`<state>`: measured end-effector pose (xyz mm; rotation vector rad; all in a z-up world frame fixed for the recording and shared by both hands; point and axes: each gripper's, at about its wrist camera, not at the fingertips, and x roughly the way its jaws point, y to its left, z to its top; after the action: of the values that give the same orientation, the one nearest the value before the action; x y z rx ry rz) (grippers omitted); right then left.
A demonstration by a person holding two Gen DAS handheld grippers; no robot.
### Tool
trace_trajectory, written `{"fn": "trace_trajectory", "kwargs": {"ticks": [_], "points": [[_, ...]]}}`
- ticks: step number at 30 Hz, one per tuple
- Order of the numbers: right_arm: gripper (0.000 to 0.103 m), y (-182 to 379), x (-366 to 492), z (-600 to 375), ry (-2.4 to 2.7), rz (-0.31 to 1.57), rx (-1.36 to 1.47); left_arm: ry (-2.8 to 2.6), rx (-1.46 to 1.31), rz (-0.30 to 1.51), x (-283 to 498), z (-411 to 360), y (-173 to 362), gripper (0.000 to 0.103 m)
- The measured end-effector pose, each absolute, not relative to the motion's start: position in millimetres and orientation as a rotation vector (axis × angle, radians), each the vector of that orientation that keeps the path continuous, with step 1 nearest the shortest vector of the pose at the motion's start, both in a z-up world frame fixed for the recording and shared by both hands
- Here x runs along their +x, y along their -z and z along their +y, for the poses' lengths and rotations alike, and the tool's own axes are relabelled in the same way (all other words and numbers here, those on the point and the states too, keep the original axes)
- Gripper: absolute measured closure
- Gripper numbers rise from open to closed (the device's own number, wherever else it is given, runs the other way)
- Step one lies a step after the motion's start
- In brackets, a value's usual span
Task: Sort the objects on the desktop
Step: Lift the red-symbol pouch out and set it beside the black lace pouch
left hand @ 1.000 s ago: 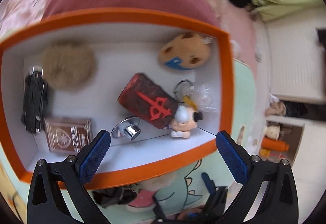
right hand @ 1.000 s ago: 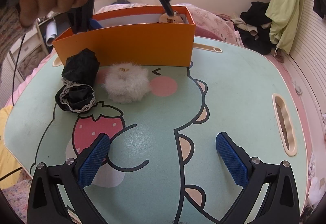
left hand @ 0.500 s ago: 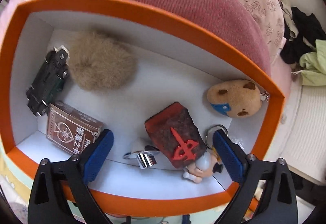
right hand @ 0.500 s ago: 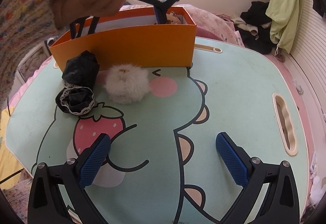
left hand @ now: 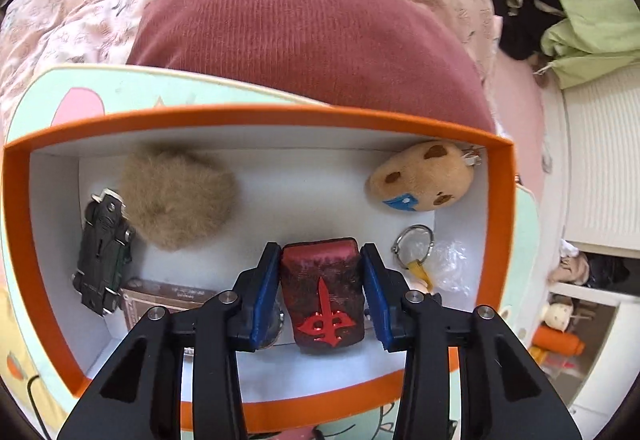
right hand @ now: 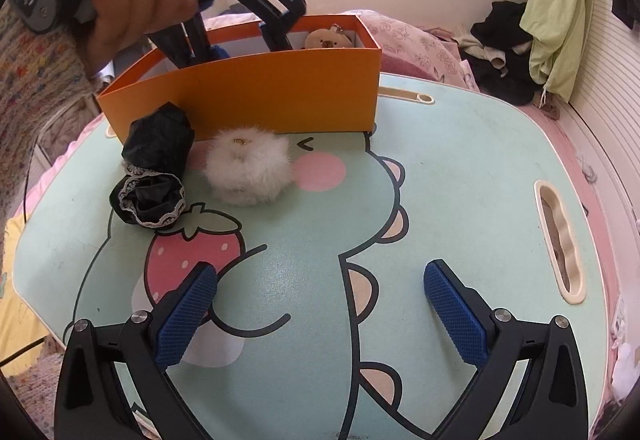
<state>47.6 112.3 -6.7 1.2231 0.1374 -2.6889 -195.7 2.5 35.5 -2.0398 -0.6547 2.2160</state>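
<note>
My left gripper (left hand: 320, 294) is down inside the orange box (left hand: 256, 118), jaws closing with the red case (left hand: 322, 300) right between the pads, both touching its sides; my right gripper (right hand: 320, 304) hangs wide apart over the table (right hand: 460, 168), holding nothing.

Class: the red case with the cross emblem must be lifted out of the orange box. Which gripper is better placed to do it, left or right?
Left. The left gripper is inside the orange box, its jaws closing around the red case. The right gripper hangs open over the bare table, well away from the box.
</note>
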Motion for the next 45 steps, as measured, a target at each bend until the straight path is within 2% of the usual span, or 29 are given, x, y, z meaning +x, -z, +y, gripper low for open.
{"fn": "trace_trajectory", "kwargs": {"ticks": [8, 11, 17, 29, 38, 45], "points": [[0.0, 7, 49, 113, 2.687, 0.14, 1.222, -2.286, -1.775, -0.653, -171, -13, -94, 0.063], [0.0, 6, 49, 113, 2.688, 0.149, 1.225, -2.314, -1.779, -0.572, -172, -7, -93, 0.063], [0.0, 6, 51, 113, 2.687, 0.149, 1.223, -2.27, -1.787, -0.629, -174, -17, -83, 0.063], [0.0, 8, 51, 112, 2.684, 0.159, 1.225, -2.299, -1.566, -0.597, -123, -29, -140, 0.063], [0.0, 9, 51, 112, 2.679, 0.165, 1.224, -2.154, -1.547, -0.487, -47, -16, -110, 0.063], [0.0, 8, 50, 113, 2.667, 0.173, 1.219, -2.272, -1.538, -0.482, -35, -20, -63, 0.063]]}}
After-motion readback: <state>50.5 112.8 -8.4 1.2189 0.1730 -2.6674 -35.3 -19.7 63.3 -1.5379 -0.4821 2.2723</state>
